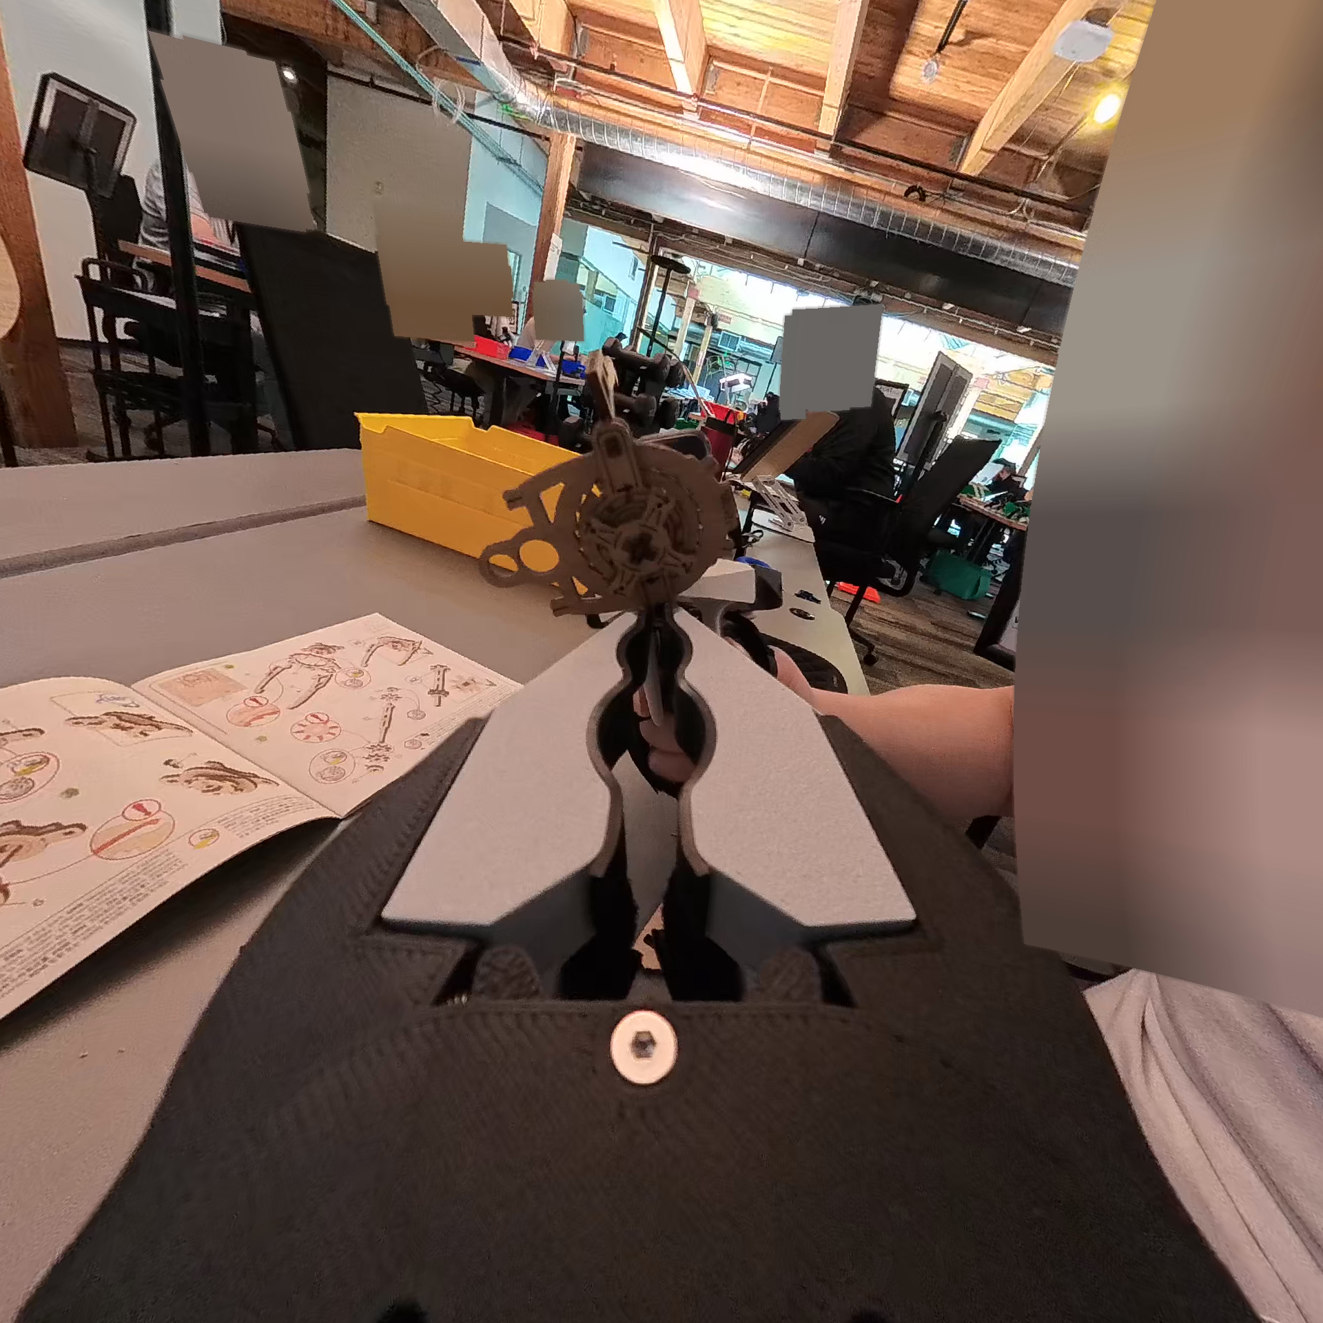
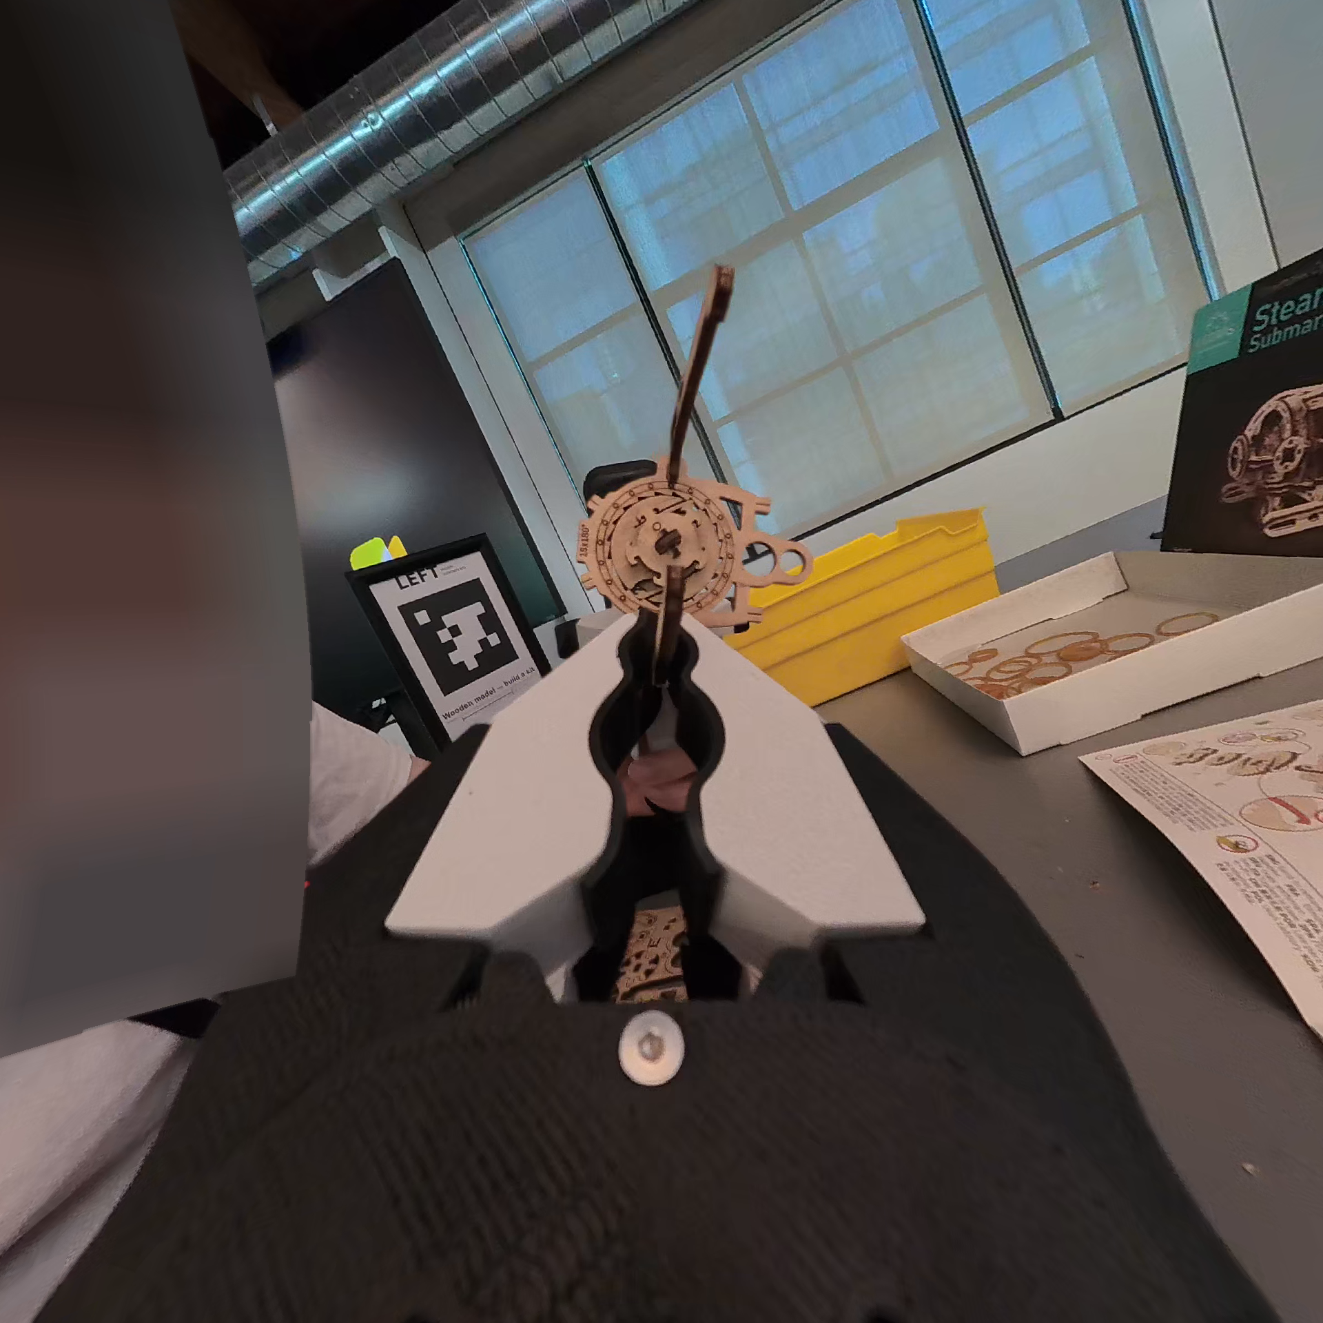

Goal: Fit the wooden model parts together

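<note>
The left gripper (image 1: 655,630) has its grey fingers (image 1: 544,773) drawn almost together, pinching the lower edge of a round wooden gear assembly (image 1: 630,530) held up above the grey table (image 1: 179,573). In the right wrist view, the right gripper (image 2: 662,630) is likewise nearly closed, its white fingers (image 2: 780,787) clamped on a thin, dark, curved wooden strip (image 2: 698,372) seen edge-on; the strip rises past the centre of the same gear assembly (image 2: 662,548), whose pale face shows concentric rings and a side bracket with round holes. Whether the strip touches the assembly cannot be told.

Behind the assembly a yellow plastic bin (image 1: 437,480) sits on the table, seen also from the right (image 2: 880,601). An open instruction booklet (image 1: 215,759) with diagrams lies flat left of the left gripper; a sheet of it (image 2: 1231,823) shows at the right gripper's right. Near the bin, a shallow white tray (image 2: 1031,716) holds thin wooden rings (image 2: 1074,648), and a dark kit box (image 2: 1260,429) stands upright at the far edge. A framed marker card (image 2: 458,630) stands left of the right gripper.
</note>
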The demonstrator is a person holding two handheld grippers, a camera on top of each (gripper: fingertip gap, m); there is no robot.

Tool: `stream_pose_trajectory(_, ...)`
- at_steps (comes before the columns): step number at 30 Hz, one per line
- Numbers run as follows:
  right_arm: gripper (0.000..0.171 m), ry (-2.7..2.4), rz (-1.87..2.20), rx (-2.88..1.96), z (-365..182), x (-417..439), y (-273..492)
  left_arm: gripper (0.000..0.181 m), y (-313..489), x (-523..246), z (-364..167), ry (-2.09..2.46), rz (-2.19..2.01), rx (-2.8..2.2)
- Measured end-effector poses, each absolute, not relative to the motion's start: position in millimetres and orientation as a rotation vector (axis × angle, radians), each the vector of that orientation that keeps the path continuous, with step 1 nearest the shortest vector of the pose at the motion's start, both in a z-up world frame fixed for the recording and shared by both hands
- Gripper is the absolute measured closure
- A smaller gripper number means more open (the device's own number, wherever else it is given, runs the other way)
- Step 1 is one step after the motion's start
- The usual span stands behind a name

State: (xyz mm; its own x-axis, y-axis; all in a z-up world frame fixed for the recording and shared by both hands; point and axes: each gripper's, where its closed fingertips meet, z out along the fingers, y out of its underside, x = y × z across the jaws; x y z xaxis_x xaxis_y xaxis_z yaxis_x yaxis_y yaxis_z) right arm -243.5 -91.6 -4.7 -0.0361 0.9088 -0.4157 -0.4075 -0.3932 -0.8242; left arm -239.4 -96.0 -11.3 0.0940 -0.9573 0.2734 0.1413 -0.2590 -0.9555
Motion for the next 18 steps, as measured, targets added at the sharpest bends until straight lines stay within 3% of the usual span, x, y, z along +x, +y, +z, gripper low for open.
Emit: stream_pose_trajectory(18,0.169,-0.718,1.599,-1.308,-14.4,-245.9,-96.6,0.181,-98.3,-239.1,-20.5,0.95,-1.324,-1.382)
